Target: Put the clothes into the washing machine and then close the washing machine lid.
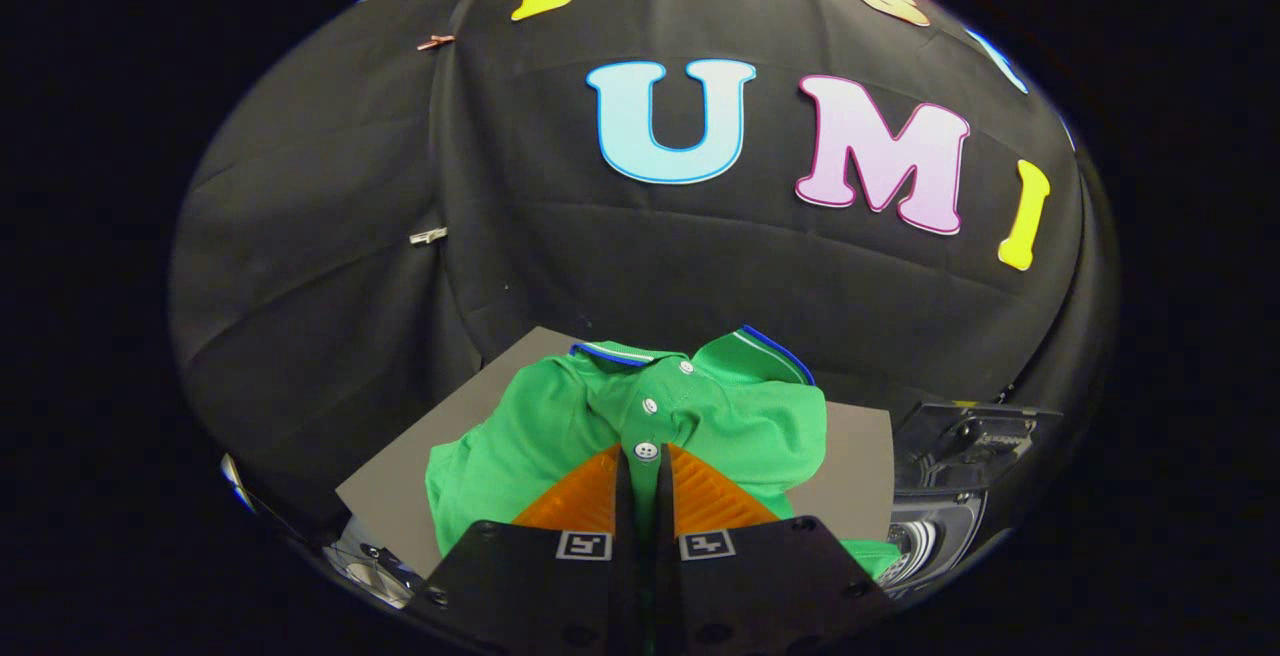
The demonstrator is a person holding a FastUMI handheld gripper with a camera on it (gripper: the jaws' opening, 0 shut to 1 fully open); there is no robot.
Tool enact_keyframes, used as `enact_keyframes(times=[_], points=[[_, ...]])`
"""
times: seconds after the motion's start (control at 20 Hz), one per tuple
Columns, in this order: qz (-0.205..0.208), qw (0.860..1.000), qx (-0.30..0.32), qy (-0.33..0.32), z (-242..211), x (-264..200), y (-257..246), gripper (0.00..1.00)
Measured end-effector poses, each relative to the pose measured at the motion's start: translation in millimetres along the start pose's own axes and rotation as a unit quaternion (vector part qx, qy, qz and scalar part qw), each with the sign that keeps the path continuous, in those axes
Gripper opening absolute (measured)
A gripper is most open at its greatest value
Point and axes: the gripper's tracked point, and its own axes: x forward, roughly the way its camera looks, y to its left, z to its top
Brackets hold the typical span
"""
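Note:
A green polo shirt (740,416) with white buttons and a blue-edged collar lies bunched on a grey board (400,476). My gripper (645,458) has its two fingers drawn close together on the shirt's button placket, just under a white button, with a thin fold of green cloth pinched between them. To the right of the board I see the washing machine's round opening (920,541) and, above it, its dark lid (975,436) standing raised. Most of the machine is hidden behind the board and my fingers.
Black cloth walls close in behind and to the left of the board. A shiny metal part (370,566) shows at the board's lower left corner. Bare grey board lies on both sides of the shirt.

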Motion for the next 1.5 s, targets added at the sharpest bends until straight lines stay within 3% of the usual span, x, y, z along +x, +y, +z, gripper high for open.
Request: enact_keyframes(times=[0.35,0.65,1.2,1.5], points=[[0.057,0.997,-0.03,-0.033,14,-33,-31,0.1],[0.083,0.995,0.007,-0.046,21,-60,-101,0.1],[0.07,0.994,0.076,-0.047,-5,-104,-287,0.09],[0.052,0.994,0.086,-0.03,-31,-103,-368,0.09]])
